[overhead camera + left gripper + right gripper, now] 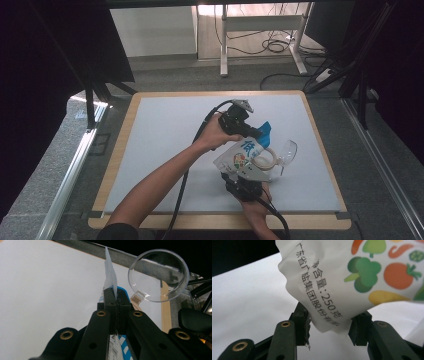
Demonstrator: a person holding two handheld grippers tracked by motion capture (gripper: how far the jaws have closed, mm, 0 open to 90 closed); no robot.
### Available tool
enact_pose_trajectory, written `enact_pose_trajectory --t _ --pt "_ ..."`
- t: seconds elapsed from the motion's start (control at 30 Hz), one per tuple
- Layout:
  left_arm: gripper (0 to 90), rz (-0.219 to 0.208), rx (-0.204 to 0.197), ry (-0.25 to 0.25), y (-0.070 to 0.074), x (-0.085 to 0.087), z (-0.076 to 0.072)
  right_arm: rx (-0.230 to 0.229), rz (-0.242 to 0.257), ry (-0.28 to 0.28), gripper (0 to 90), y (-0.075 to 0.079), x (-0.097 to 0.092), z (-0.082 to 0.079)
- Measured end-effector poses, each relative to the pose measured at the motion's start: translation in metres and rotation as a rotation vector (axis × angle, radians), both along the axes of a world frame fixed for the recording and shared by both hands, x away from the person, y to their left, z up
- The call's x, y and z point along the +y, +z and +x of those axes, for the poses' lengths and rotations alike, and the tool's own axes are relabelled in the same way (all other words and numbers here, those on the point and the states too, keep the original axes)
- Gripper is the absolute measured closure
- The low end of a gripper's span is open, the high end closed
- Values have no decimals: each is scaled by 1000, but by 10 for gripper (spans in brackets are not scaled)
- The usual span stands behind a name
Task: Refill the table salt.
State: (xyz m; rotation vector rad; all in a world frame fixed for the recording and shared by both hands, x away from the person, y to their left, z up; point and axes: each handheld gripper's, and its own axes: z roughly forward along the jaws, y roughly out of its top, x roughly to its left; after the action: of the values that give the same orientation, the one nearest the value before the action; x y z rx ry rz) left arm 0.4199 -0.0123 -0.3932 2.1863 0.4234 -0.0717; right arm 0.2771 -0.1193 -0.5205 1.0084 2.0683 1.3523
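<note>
1. Step in hand: a pouch [243, 156] is held up over the near right part of the mat [165, 150], tilted toward a clear cup [280, 155]. I judge this to be pouring, or the setup for it.
2. Left gripper [252, 131]: jaws pressed together, pinching the pouch's upper blue edge [110, 285]. In the left gripper view the thin sheet stands on edge between the pads.
3. Right gripper [243, 176]: jaws part spread around the pouch's lower corner [332, 322]. The left pad appears to touch the film; the right pad sits just beside it. I cannot tell whether it truly grips.
4. Location: the pouch hangs between the 2 grippers, above the mat and touching or overlapping the cup's near left side in the high view.
5. Next move, as I judge it: the upper pinch must hold firm while the lower corner is lifted, keeping the opening over the cup's mouth.
6. Materials: the pouch is glossy white film, creased, printed with vegetables and black text. The cup is clear rigid plastic, round, with a small tab handle [137, 298]. The mat is matte, pale and flat, on a wood-edged table [120, 150].
</note>
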Motion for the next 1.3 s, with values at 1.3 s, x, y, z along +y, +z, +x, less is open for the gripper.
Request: enact_pose_trajectory --t 1.3 --pt "900 -61 -1 40 -1 22 -8 48 23 -13 510 0 -25 3"
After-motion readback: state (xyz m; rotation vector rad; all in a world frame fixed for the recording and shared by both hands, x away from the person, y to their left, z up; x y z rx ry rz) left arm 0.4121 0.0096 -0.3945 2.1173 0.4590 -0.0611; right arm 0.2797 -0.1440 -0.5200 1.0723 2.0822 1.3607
